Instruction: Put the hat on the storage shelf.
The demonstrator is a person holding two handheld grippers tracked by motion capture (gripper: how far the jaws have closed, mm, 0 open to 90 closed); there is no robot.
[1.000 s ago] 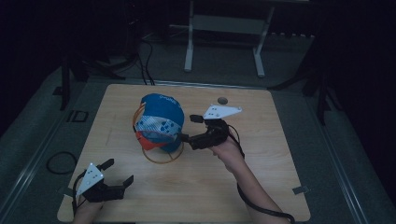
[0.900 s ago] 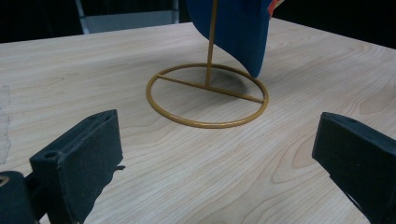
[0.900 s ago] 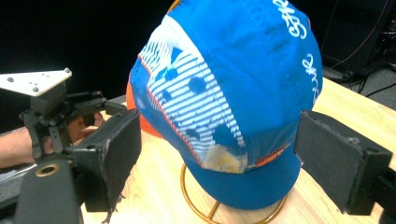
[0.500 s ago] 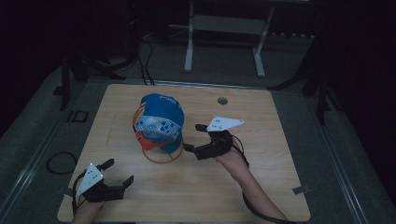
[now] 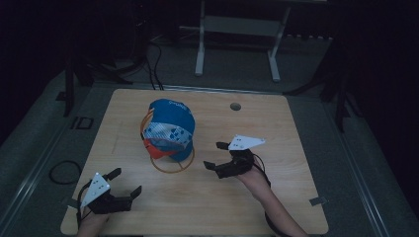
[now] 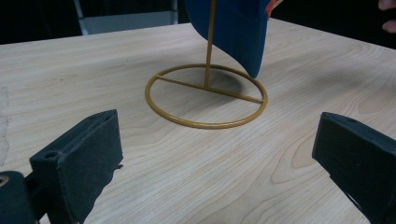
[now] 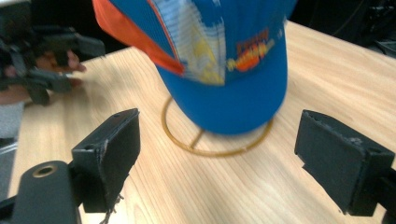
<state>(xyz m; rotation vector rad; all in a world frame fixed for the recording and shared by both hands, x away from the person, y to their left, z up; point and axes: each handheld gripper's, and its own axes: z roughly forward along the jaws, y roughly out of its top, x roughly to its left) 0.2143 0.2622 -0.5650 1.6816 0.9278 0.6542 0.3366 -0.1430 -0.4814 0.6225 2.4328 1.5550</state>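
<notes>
Near the middle of the desk (image 5: 296,148), a little toward ten o'clock, a blue cap (image 5: 170,126) with an orange brim sits on a gold wire stand (image 5: 173,165), whose ring base lies flat on the wood with a thin post rising from it. The right claw (image 5: 217,155) hangs at about four o'clock of the stand, near it but apart, jaws spread wide and holding nothing; in the right gripper view the cap fills the space ahead between the two black jaws. The left claw (image 5: 126,182) rests low at about seven o'clock, well apart from the stand, likewise spread and empty, and its own view looks along the wood at the ring and the cap's lower edge. Judging by this, the cap appears set on its stand and released, so the placing step looks done or nearly so. If the cap is to be taken again, the right claw would need to go forward toward ten o'clock and pinch the side panel or brim without tipping the light stand.
</notes>
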